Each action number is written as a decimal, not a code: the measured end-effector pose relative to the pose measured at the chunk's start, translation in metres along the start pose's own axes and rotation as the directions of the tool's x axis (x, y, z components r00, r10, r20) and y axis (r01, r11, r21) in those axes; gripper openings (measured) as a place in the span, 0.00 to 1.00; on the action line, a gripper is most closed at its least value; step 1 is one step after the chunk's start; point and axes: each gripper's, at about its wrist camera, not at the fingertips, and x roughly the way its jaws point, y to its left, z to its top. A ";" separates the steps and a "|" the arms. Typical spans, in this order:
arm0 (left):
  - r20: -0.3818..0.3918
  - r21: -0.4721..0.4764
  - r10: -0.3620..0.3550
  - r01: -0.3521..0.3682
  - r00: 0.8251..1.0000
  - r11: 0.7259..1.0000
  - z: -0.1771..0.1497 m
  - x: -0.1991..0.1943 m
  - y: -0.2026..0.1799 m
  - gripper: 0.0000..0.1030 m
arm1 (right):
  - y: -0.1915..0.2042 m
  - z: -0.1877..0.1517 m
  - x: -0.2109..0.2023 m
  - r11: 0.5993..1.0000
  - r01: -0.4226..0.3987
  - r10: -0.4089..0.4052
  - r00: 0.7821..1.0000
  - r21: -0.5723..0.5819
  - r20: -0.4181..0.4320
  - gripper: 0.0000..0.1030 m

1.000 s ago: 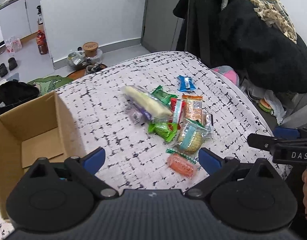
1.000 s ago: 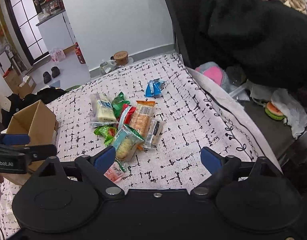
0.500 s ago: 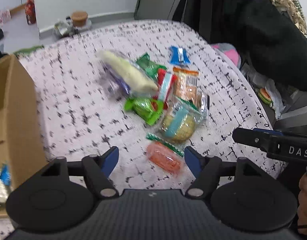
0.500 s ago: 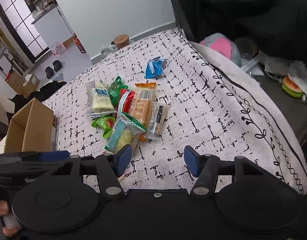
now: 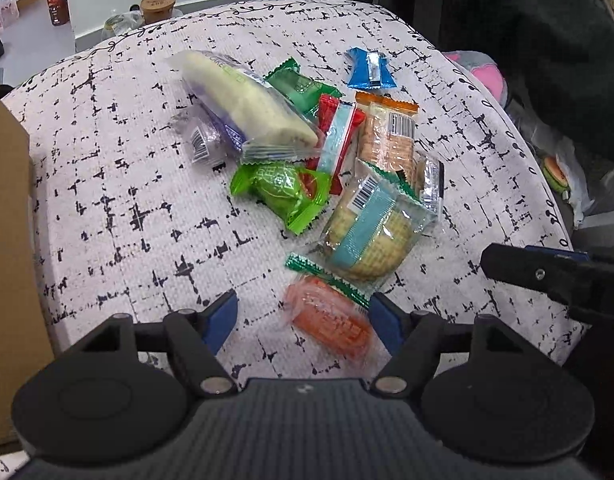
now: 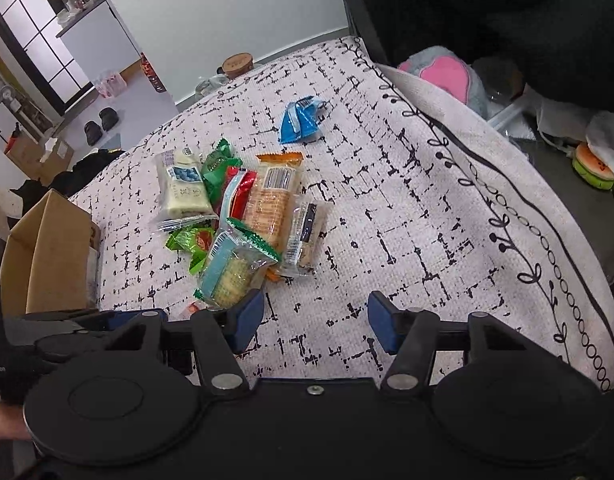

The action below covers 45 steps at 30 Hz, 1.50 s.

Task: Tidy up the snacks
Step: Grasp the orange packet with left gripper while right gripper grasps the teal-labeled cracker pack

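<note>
A heap of wrapped snacks lies on the black-flecked white tablecloth (image 5: pixel 119 208): a pale long bar (image 5: pixel 247 100), a green packet (image 5: pixel 283 188), a red packet (image 5: pixel 335 136), an orange-topped cracker pack (image 5: pixel 387 136) and a round cracker pack (image 5: pixel 367 236). A blue packet (image 5: pixel 369 70) lies apart, farther back. My left gripper (image 5: pixel 303 322) is open and low over the cloth. An orange packet (image 5: pixel 327 320) lies between its fingers, nearer the right one. My right gripper (image 6: pixel 315 320) is open over bare cloth, with the round cracker pack (image 6: pixel 231 272) just beyond its left finger.
An open cardboard box (image 6: pixel 47 256) stands at the table's left end, its wall (image 5: pixel 7 240) close to my left gripper. The cloth's bordered edge (image 6: pixel 547 264) drops off on the right. Dark coats (image 5: pixel 547 40), a pink plush (image 6: pixel 443 72) and a burger toy (image 6: pixel 595 168) lie beyond.
Both grippers came down toward the table and their jaws narrowed. The left one shifted right, away from the box, and now straddles the orange packet.
</note>
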 end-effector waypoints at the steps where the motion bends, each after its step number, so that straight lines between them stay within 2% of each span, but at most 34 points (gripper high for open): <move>1: 0.002 0.006 0.004 -0.004 1.000 1.000 0.000 0.001 -0.001 0.70 | 0.000 0.000 0.001 1.000 -0.001 0.001 1.000 0.004 -0.003 0.55; 5: -0.004 0.026 0.017 -0.017 1.000 1.000 -0.001 0.001 -0.002 0.70 | 0.001 -0.001 0.006 1.000 -0.010 0.010 1.000 0.006 -0.008 0.55; 13: -0.029 -0.005 0.036 -0.036 0.999 0.999 -0.011 -0.007 0.014 0.68 | 0.016 -0.006 0.019 0.998 -0.060 0.061 0.998 0.021 -0.019 0.55; 15: -0.024 -0.012 0.032 -0.033 0.999 0.999 -0.012 -0.009 0.016 0.63 | 0.021 -0.006 0.021 0.997 -0.071 0.071 0.997 0.020 -0.019 0.55; 17: -0.021 -0.020 0.011 -0.012 1.000 1.000 -0.011 -0.010 0.017 0.46 | 0.027 -0.006 0.023 0.997 -0.079 0.079 0.997 0.017 -0.016 0.55; 20: -0.014 -0.030 -0.018 0.018 1.000 0.999 -0.010 -0.009 0.018 0.28 | 0.031 -0.004 0.028 0.996 -0.084 0.084 0.996 0.031 -0.021 0.56; 26: -0.002 -0.071 -0.019 0.019 1.000 0.997 -0.009 -0.011 0.025 0.22 | 0.038 -0.001 0.039 0.997 -0.064 0.065 0.998 0.045 -0.010 0.56; 35: 0.010 -0.112 -0.004 0.005 1.000 0.994 -0.007 -0.017 0.036 0.18 | 0.040 0.005 0.059 0.992 -0.041 0.043 0.999 0.116 -0.017 0.58; 37: 0.016 -0.118 0.003 -0.001 1.000 0.993 -0.007 -0.019 0.039 0.18 | 0.044 0.004 0.061 0.993 -0.042 0.044 0.999 0.111 -0.015 0.54; 39: 0.018 -0.131 0.006 -0.003 1.000 0.991 -0.006 -0.020 0.041 0.17 | 0.045 0.004 0.061 0.991 -0.075 0.077 0.997 0.113 -0.017 0.36; 45: 0.038 -0.146 0.001 0.005 0.999 0.989 -0.006 -0.027 0.045 0.17 | 0.051 0.003 0.047 0.993 -0.085 0.085 0.996 0.078 0.004 0.24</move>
